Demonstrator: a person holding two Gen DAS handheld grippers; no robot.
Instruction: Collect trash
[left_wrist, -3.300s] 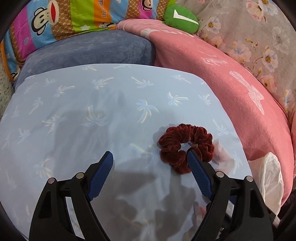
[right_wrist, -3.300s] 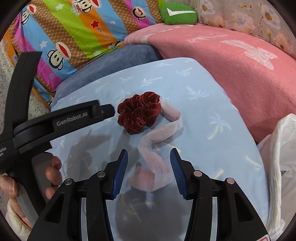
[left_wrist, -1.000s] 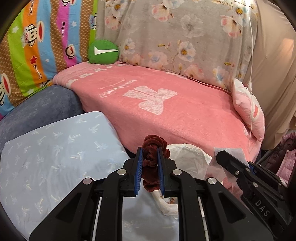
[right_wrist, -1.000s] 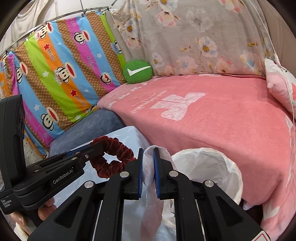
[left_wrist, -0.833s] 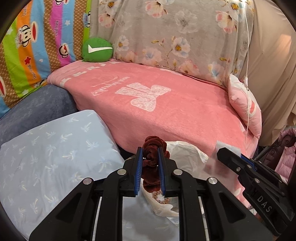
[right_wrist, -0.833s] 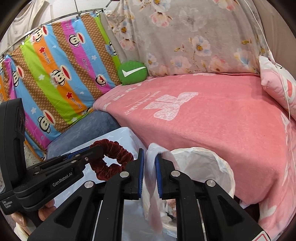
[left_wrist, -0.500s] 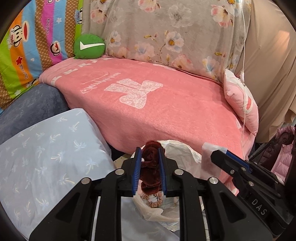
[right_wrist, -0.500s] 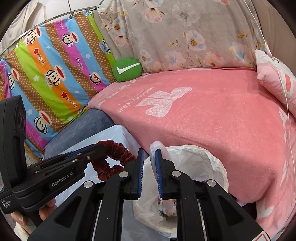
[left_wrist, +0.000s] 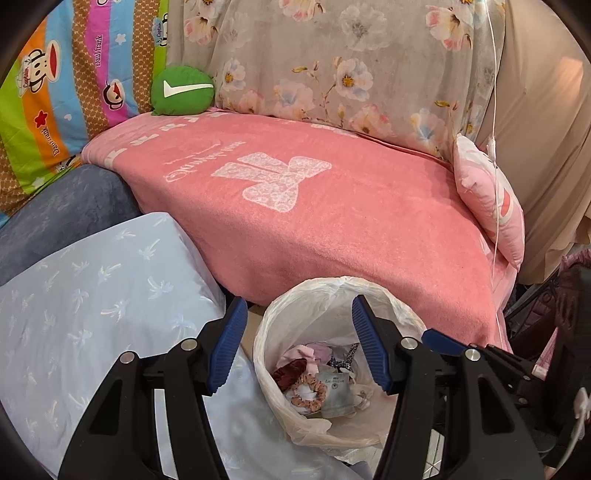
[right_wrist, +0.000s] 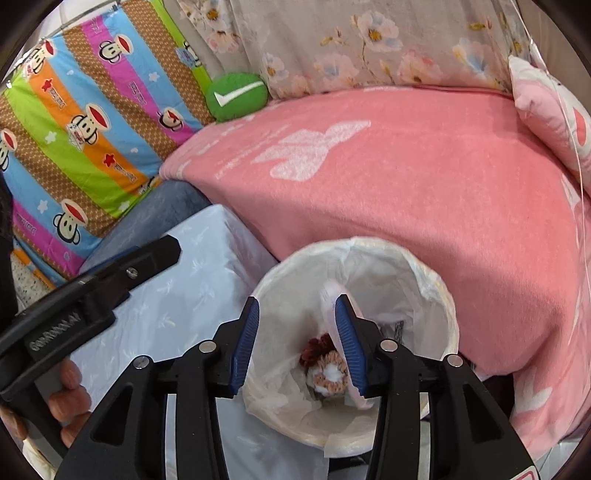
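Both grippers hang over a small bin lined with a thin white plastic bag (left_wrist: 295, 295), which stands on the floor in the gap between the pale blue palm-print cushion (left_wrist: 92, 314) and the front edge of the bed's salmon-pink blanket (left_wrist: 332, 221).

The left gripper (left_wrist: 295, 345) has just been opening; its blue ribbed pads stand apart with nothing between them. The dark red velvet scrunchie (left_wrist: 290, 371) lies at the bottom of the bag, touching a peach scrunchie with a white middle (left_wrist: 308, 393) and just beside a grey-white paper tag (left_wrist: 334, 391) and some pale pink cloth (left_wrist: 301, 350).

The right gripper (right_wrist: 295, 341) has also just been opening, and its pads are parted over the bag's mouth. The pale pink gauzy ribbon (right_wrist: 330, 295) drapes along the inner face of the right-hand finger (right_wrist: 347, 343), curling above its tip and trailing into the bag below; the other pad does not touch it. In the right wrist view the left gripper's black arm crosses the blue cushion, with a person's fingers (right_wrist: 70, 398) curled on its handle.

At the back edge of the blanket, a round green plush with a white tick (left_wrist: 183, 90) sits against the striped monkey-print fabric (left_wrist: 55, 92).
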